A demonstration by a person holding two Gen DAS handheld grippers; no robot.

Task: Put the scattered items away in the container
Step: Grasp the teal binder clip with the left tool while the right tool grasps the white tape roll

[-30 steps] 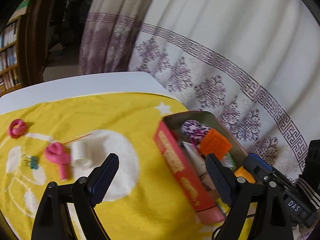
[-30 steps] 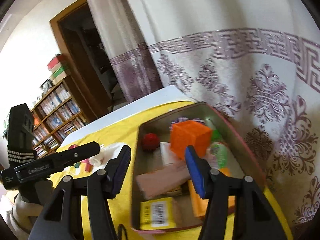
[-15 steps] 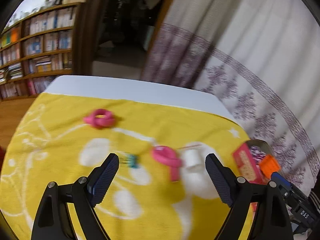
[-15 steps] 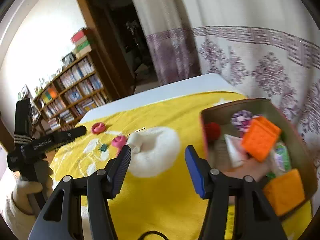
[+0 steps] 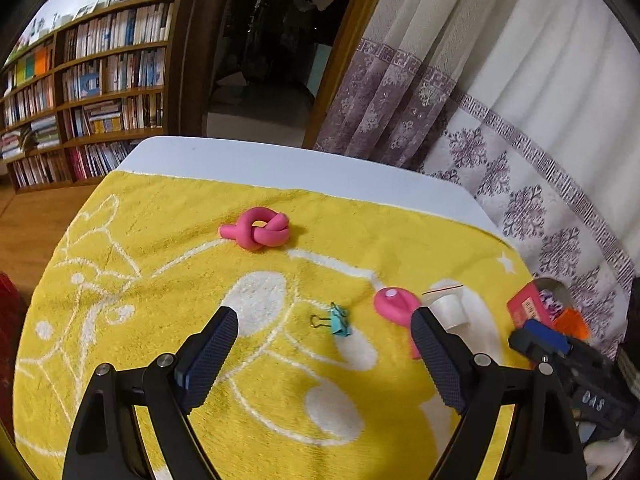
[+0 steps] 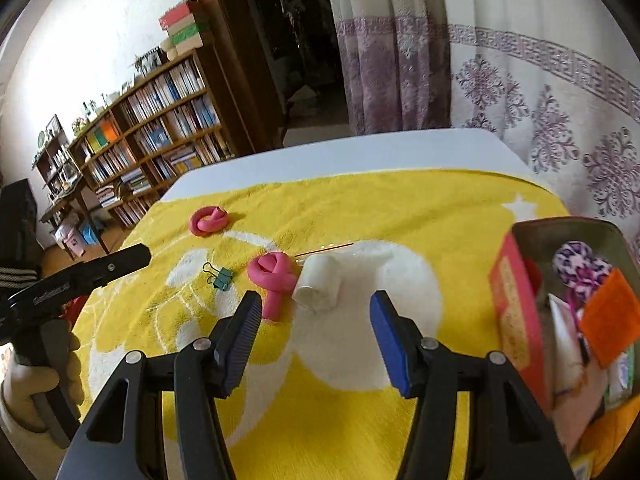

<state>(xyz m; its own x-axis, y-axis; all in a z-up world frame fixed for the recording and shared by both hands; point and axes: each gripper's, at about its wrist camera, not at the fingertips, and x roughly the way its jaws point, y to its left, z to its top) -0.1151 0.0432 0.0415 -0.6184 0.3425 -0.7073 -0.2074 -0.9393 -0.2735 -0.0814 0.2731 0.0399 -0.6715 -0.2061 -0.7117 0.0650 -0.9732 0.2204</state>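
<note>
**Two empty grippers lined up over the last loose items**

Farthest left on the yellow terry towel (image 5: 132, 240) lies the pink knotted foam ring (image 5: 256, 232), well apart from the rest. Next come the small teal binder clip (image 5: 338, 320), the pink looped foam ribbon (image 6: 274, 276), and the white rolled cloth (image 6: 318, 284), which touches the ribbon. At the right edge stands the red-walled open tin (image 6: 516, 320), already crowded.

The left gripper (image 5: 324, 356) is spread wide with nothing held, the clip ahead of its gap. The right gripper (image 6: 316, 340) is parted and empty, aimed at the roll.

The roll is probably best squeezed across its width. The ribbon should be left clear of the pads. A low, level descent is advised.
</note>
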